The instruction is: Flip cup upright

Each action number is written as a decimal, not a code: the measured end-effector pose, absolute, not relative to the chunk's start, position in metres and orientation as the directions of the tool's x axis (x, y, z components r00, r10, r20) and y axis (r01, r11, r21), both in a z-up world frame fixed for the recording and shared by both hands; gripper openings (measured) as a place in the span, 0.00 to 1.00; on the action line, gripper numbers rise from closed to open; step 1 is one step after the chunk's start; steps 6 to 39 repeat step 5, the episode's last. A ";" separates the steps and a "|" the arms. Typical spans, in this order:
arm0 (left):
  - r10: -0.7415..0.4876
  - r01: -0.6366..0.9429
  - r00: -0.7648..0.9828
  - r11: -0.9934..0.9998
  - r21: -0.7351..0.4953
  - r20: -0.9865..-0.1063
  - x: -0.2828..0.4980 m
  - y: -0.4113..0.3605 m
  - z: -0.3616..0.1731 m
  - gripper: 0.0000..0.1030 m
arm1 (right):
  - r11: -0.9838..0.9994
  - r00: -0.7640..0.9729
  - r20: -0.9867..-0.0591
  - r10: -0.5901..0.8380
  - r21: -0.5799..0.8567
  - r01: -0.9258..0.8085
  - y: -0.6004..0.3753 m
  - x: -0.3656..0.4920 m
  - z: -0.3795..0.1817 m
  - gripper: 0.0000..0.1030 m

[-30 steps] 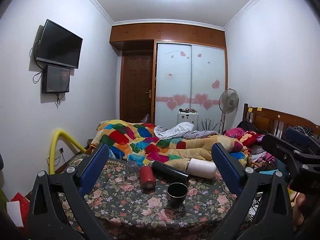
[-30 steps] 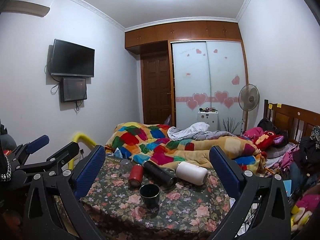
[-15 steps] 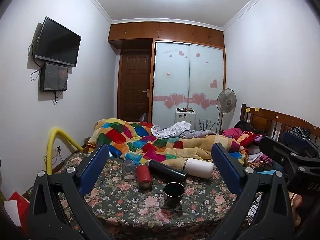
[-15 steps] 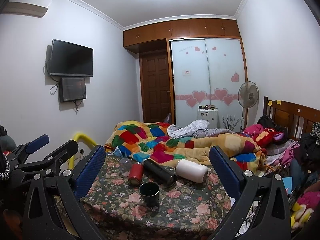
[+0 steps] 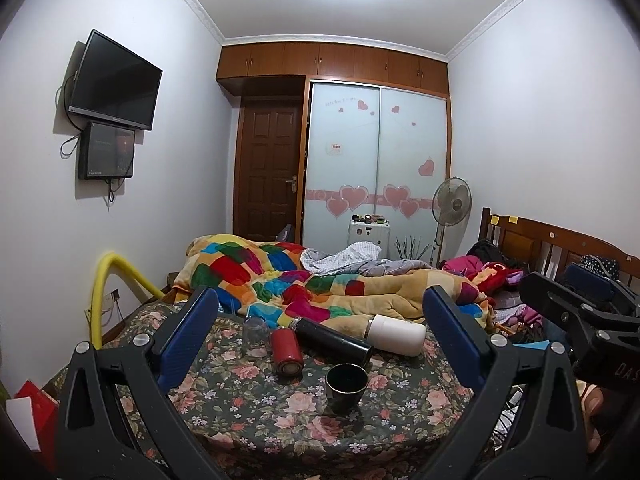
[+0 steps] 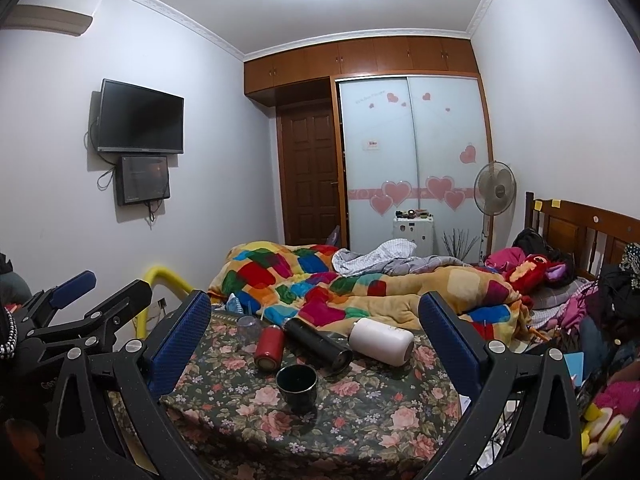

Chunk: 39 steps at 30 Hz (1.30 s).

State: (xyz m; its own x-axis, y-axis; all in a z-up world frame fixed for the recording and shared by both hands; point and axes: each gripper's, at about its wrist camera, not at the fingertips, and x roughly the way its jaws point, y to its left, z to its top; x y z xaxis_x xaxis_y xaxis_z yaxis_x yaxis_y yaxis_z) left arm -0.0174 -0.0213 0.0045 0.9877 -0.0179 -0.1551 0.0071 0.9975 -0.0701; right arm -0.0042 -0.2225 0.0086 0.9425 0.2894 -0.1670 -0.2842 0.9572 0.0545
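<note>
Comparing with the views half a second and a second back: both cameras sit slightly higher and pulled back, and nothing on the floral-cloth tabletop [image 5: 400,412] has shifted. My left gripper [image 5: 320,334] and right gripper [image 6: 316,338] both have jaws spread wide, holding nothing, well short of the objects.

Task's thing as I read it: the small dark glazed cup [image 5: 346,386] stands mouth-up near the front of the tabletop, apart from the rest. That already fits "upright". However, a red cylindrical flask [image 5: 285,350], a long black flask [image 5: 332,338] and a white flask [image 5: 396,334] lie on their sides behind it, and a clear glass tumbler [image 5: 256,333] appears mouth-down. So the scene fits either a finished flip or one pending on another vessel.

Writing: wardrobe door lettering and the fan hub badge are too small to read.
</note>
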 end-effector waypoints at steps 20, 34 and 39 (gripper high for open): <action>-0.021 0.008 0.986 0.997 -0.079 -0.163 -0.015 -0.018 0.000 1.00 | 0.957 0.942 -0.168 0.290 0.054 -0.285 -0.223 -0.004 0.008 1.00; -0.021 0.008 0.986 0.997 -0.079 -0.163 -0.015 -0.018 0.000 1.00 | 0.957 0.942 -0.168 0.290 0.054 -0.285 -0.223 -0.004 0.008 1.00; -0.021 0.008 0.986 0.997 -0.079 -0.163 -0.015 -0.018 0.000 1.00 | 0.957 0.942 -0.168 0.290 0.054 -0.285 -0.223 -0.004 0.008 1.00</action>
